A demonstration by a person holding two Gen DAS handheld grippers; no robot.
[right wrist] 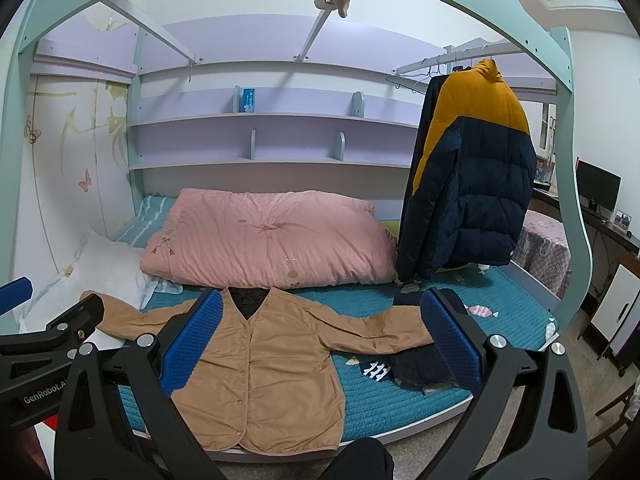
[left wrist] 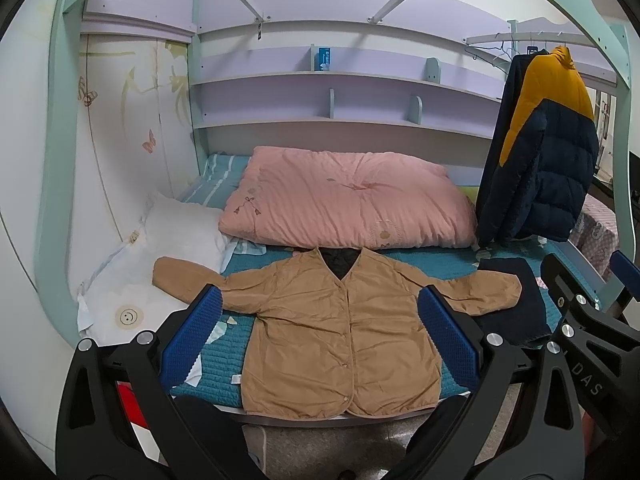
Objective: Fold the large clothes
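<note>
So the left tongs (left wrist: 320, 334) are spread wide with nothing between the blue pads, hanging over the near edge of the bed (left wrist: 224, 368). Off to their left there's a white pillow (left wrist: 176, 236) by the wall, and the tan jacket (left wrist: 320, 328) has one sleeve reaching out toward it. The jacket itself lies flat and face up, snapped shut down the front, sleeves out to both sides, hem right at the bed's near edge. From the left wrist view its body sits pretty much straight ahead between the two pads.

Past the jacket's collar is a folded pink quilt (left wrist: 348, 200). The right tongs (right wrist: 322, 338) are wide apart too, gripping nothing, and the jacket's right sleeve runs across the gap between their pads. Just by the right pad there's a dark folded garment (right wrist: 420, 364) on the teal bed cover, with the sleeve end lying over it. Further back on the right a navy and yellow puffer coat (right wrist: 472, 184) hangs from a rail.
</note>
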